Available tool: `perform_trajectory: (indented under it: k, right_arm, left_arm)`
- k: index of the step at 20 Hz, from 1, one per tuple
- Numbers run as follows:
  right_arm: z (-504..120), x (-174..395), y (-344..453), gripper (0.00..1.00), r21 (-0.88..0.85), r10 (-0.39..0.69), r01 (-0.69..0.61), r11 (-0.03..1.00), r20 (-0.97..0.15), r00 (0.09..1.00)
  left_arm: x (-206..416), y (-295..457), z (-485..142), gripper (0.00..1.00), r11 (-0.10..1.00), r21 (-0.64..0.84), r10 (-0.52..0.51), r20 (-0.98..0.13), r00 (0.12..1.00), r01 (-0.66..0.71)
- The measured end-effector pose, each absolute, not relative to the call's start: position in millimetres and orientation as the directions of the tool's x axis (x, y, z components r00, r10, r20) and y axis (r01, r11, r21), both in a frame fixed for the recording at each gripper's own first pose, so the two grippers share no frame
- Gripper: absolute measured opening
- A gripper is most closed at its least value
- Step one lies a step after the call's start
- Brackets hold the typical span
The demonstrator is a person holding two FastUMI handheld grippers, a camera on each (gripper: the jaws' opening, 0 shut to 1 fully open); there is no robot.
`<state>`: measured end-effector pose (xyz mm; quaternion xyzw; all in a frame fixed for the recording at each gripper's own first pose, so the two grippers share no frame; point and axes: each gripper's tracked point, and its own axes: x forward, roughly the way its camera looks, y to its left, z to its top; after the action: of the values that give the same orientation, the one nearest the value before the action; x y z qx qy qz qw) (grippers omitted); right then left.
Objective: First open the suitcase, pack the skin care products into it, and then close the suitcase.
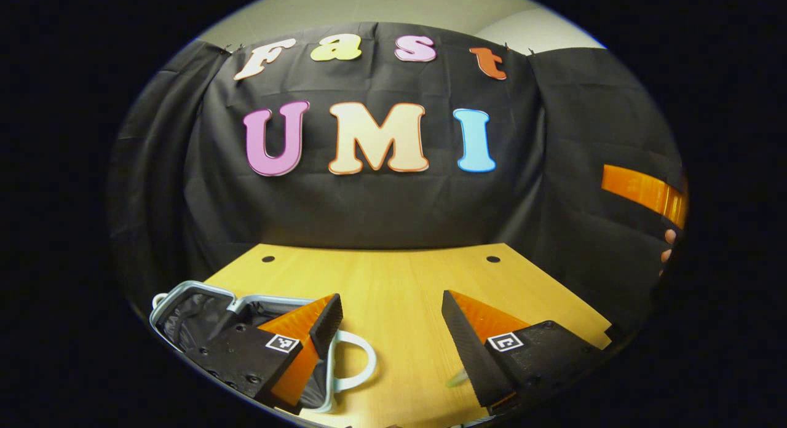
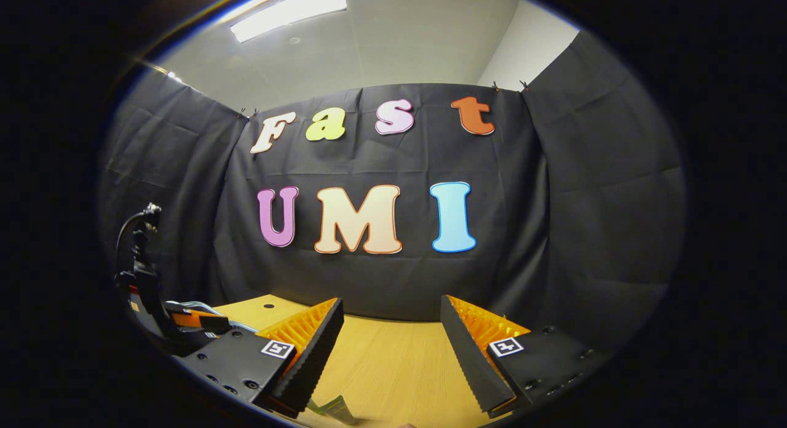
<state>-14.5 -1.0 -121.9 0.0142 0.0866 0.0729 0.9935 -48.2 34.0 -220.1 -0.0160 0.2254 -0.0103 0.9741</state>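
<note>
A small pale-shelled suitcase (image 1: 203,286) lies open at the table's near left, its dark lining showing and its looped handle (image 1: 367,360) pointing toward the middle. My left gripper (image 1: 391,302) hovers open above the table; its left finger overlaps the suitcase and nothing is between the fingers. A pale greenish sliver (image 1: 458,377) shows beside the inner edge of the right finger, too small to identify. My right gripper (image 2: 391,306) is open and empty over the wooden table (image 2: 393,354). A greenish object (image 2: 332,408) peeks in at the bottom edge.
The wooden table (image 1: 393,280) has two small holes near its back edge and ends at the black cloth wall. An orange part of the other gripper (image 1: 642,191) and a hand's fingertips (image 1: 669,238) sit at far right. The left gripper's body with a cable (image 2: 142,280) stands at left.
</note>
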Motion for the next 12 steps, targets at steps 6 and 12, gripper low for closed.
perform_trajectory:
  k: [6, 12]
  right_arm:
    - [-134.9, -22.9, 1.4, 0.99, 0.050, 0.190, -0.184, 0.982, -0.189, 0.963]
    - [-150.8, -30.1, 6.4, 0.99, 0.028, 0.228, -0.228, 0.973, -0.237, 0.944]
  left_arm:
    - [-75.0, 1.3, -271.4, 0.95, 0.996, -0.063, -0.088, -0.538, 0.838, 0.065]
    - [-94.3, -22.4, -307.4, 0.94, 0.991, -0.113, -0.129, -0.594, 0.794, 0.076]
